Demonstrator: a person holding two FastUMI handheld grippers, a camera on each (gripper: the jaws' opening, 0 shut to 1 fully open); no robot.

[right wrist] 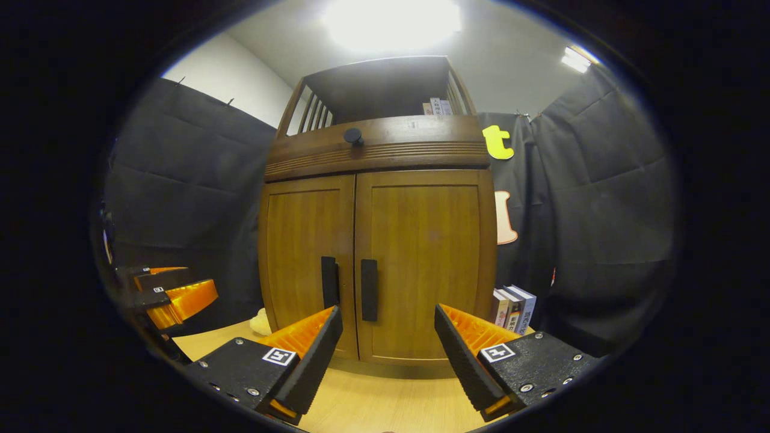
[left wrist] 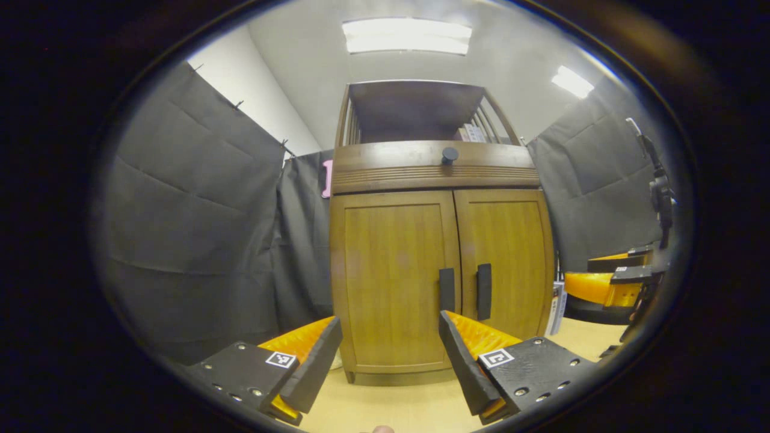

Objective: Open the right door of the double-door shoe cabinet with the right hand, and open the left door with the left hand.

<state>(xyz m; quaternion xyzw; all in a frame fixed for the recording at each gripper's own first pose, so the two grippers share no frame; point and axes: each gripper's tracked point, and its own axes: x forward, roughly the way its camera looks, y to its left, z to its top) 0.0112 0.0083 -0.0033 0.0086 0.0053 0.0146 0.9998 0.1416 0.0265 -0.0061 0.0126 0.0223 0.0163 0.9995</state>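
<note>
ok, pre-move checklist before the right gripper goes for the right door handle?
1. Right door shut: ok.
2. Left door shut: ok.
3. Right handle visible, unobstructed: ok.
4. Right gripper open, holding nothing: ok.
5. Left gripper open, short of the left handle: ok.
6. Books beside the cabinet outside the door's swing: cannot tell.

I see a light wooden counter. The brown shoe cabinet stands right on it, both doors shut. Some books stand upright on the counter, just beside the cabinet's right side. A small pale thing lies by its left corner.
</note>
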